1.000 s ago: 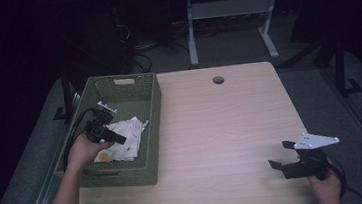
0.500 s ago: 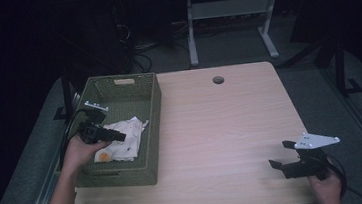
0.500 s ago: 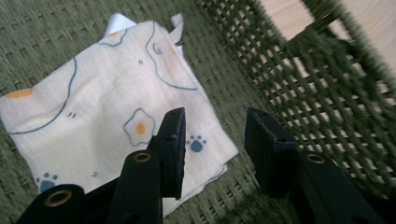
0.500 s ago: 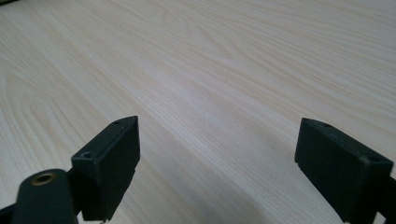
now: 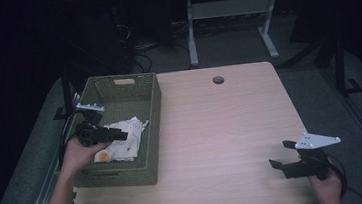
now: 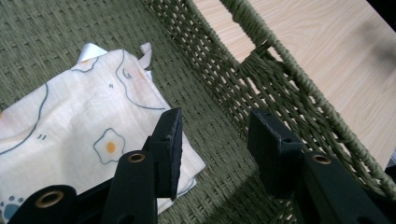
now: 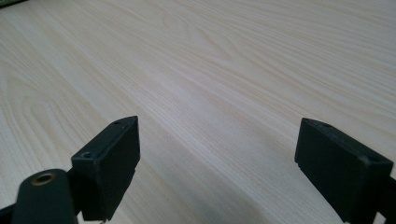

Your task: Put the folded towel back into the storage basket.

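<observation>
This looks like a lab or office workroom set up for recording, kept dim around one lit desk. The pale wood-grain surface [image 5: 231,127] has a round cable grommet hole [image 5: 218,80] near its far edge at 12 o'clock, as office desks do. Beyond it, toward 12 o'clock, stand the white metal legs of another desk [image 5: 226,22], with loose cables [image 5: 136,48] trailing on grey carpet [image 5: 244,45] at 11 o'clock. Black stand frames [image 5: 338,61] rise at 2 o'clock.
</observation>
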`<act>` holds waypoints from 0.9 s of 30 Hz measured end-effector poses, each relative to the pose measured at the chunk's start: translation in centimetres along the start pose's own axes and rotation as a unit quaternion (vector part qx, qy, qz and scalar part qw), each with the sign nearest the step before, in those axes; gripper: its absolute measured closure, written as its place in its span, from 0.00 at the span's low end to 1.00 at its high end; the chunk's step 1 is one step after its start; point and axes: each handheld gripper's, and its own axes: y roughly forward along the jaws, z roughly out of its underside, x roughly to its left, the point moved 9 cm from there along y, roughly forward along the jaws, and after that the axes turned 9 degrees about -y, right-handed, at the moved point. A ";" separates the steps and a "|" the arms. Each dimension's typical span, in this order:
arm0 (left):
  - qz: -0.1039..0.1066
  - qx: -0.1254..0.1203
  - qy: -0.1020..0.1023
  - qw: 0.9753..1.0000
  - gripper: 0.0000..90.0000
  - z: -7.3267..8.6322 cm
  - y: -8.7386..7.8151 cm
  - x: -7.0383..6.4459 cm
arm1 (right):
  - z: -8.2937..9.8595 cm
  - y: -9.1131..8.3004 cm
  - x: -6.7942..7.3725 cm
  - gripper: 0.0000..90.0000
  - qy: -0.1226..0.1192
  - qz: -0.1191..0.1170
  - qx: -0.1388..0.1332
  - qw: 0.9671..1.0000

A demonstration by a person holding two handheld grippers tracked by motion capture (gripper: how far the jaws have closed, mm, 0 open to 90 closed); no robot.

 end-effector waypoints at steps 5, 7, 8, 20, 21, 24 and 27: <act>0.005 -0.008 0.003 1.000 0.62 0.0 -0.2 -0.5 | 0.0 0.0 0.0 0.15 0.002 0.000 -0.001 1.000; 0.011 -0.016 0.003 1.000 0.62 -0.1 -0.4 -0.8 | 0.0 -0.1 0.0 0.15 0.001 0.001 -0.002 1.000; 0.011 -0.016 0.003 1.000 0.62 -0.1 -0.4 -0.8 | 0.0 -0.1 0.0 0.15 0.001 0.001 -0.002 1.000; 0.038 -0.034 0.027 0.998 0.61 -0.7 -0.6 -3.2 | 0.0 -0.2 -0.1 0.15 0.001 0.002 -0.005 1.000; 0.042 -0.034 0.031 0.998 0.61 -0.8 -0.5 -3.7 | 0.0 -0.2 -0.1 0.15 0.001 0.002 -0.005 1.000; 0.043 -0.032 0.037 0.998 0.61 -0.9 -0.4 -4.1 | 0.0 -0.2 -0.1 0.15 0.000 0.002 -0.005 1.000; 0.048 -0.034 0.042 0.997 0.61 -1.0 -0.3 -4.7 | 0.0 -0.3 -0.1 0.15 0.002 0.002 -0.004 1.000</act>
